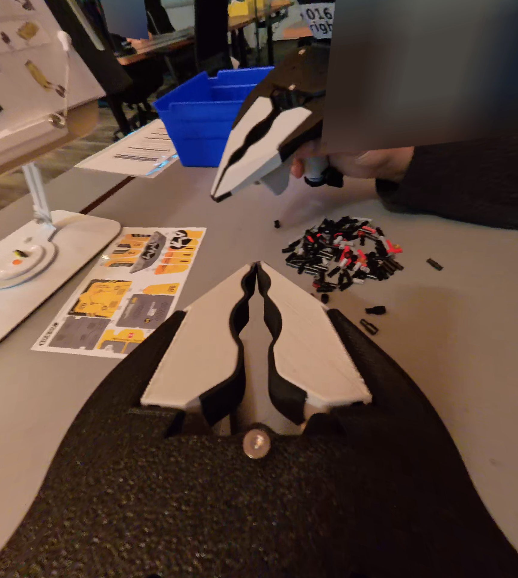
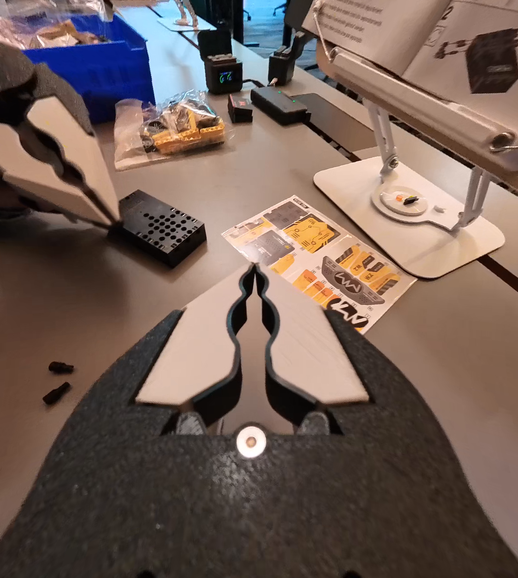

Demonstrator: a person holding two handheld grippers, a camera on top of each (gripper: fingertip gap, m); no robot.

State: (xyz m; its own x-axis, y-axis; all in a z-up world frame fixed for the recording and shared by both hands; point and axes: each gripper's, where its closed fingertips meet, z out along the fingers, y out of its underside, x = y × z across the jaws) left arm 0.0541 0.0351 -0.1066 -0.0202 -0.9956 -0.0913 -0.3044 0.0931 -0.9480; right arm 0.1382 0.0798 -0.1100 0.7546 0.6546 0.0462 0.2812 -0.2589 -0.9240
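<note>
My left gripper (image 1: 256,264) is shut and empty, held over the grey table (image 1: 188,194) between a yellow and grey sticker sheet (image 1: 126,291) and a pile of small black, red and white pins (image 1: 342,253). In the right wrist view its tips (image 2: 113,222) appear at the corner of a black perforated block (image 2: 160,228); I cannot tell whether they touch. My right gripper (image 2: 254,266) is shut and empty, pointing at the sticker sheet (image 2: 317,259). In the left wrist view it (image 1: 220,197) hangs above a single black pin (image 1: 277,224), held by a hand (image 1: 354,162).
A white stand base (image 1: 73,237) carries a raised open instruction booklet (image 2: 407,37). A blue bin (image 1: 207,115) stands at the back. A clear bag of yellow parts (image 2: 182,128) and black chargers (image 2: 223,75) lie beyond the block. Loose black pins (image 2: 60,367) lie nearby. The gap from one gripper's tips to the other's is roughly 10 cm. My left gripper's tips are some 10 cm from the black perforated block (image 2: 160,228).
</note>
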